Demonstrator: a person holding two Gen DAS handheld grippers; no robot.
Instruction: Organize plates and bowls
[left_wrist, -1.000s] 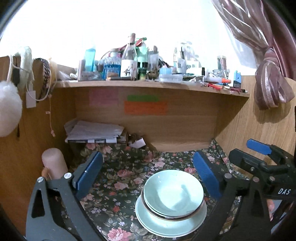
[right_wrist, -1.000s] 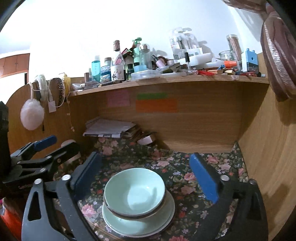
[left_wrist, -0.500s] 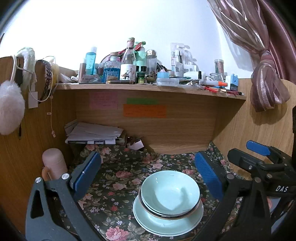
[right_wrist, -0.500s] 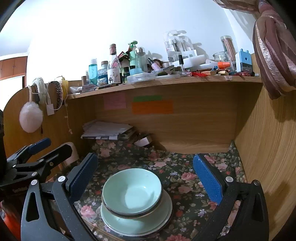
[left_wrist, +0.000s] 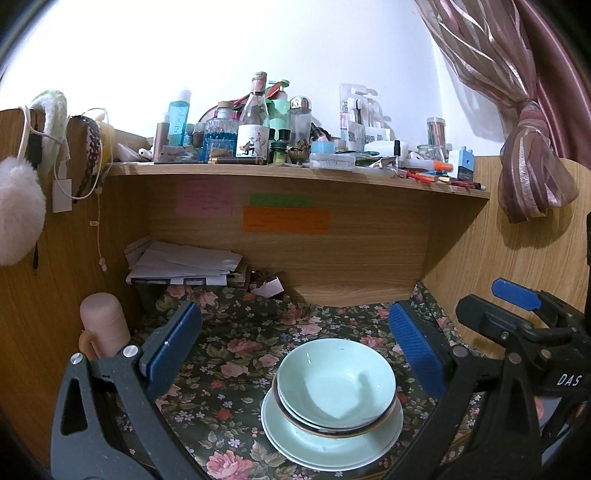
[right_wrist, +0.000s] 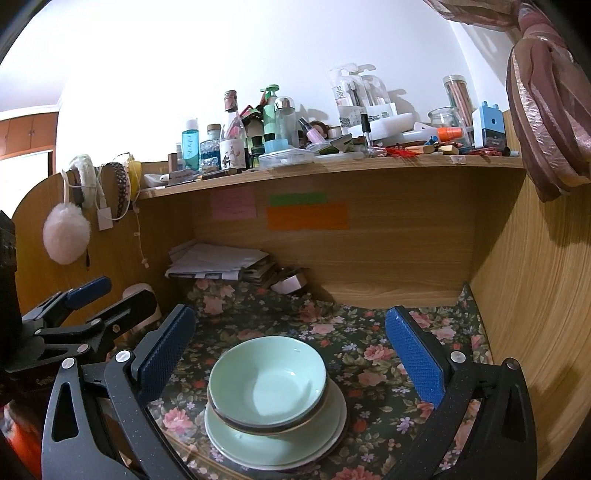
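Pale green bowls (left_wrist: 334, 384) sit nested on a stack of pale green plates (left_wrist: 325, 445) on the floral cloth at the desk's front; the same stack shows in the right wrist view, bowls (right_wrist: 267, 387) on plates (right_wrist: 273, 448). My left gripper (left_wrist: 293, 350) is open and empty, above and behind the stack. My right gripper (right_wrist: 290, 350) is open and empty, also drawn back over the stack. The right gripper shows at the right of the left wrist view (left_wrist: 517, 317); the left one shows at the left of the right wrist view (right_wrist: 88, 310).
A pink cup (left_wrist: 103, 325) stands at the left wall. A pile of papers (left_wrist: 184, 264) lies at the back left of the alcove. A shelf (left_wrist: 295, 177) above carries bottles and clutter. Wooden walls close both sides; a curtain (left_wrist: 532, 166) hangs right.
Both grippers have drawn back and risen slightly from the stack, which now sits lower in both views. Both stay open. The dishes have not moved.
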